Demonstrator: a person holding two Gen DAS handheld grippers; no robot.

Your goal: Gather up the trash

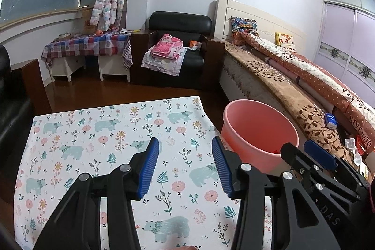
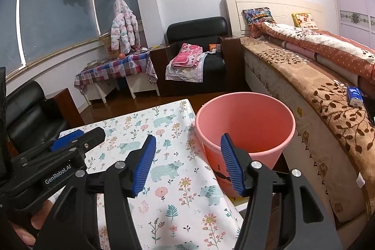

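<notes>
Trash: none visible on the floral tablecloth point(image 1: 93, 132); a small orange scrap seems to lie low inside the pink bucket point(image 2: 246, 123) — hard to tell.
Bucket: beside the table's right edge, near the bed point(image 2: 304, 76).
Left gripper point(image 1: 185, 165): jaws apart, empty.
Right gripper point(image 2: 187, 161): jaws apart, empty.
Progress: table looks cleared — likely near done.

Table point(image 1: 70, 132) in front, nearest the cameras. Bucket point(image 1: 257, 130) just off its right edge, on the floor, between table and bed point(image 1: 281, 76). Bed runs along the right side. Armchair point(image 1: 178, 43) behind the table, against the far wall, left of the bed's head. Small cloth-covered table point(image 1: 86, 46) left of the armchair, under the window.
</notes>
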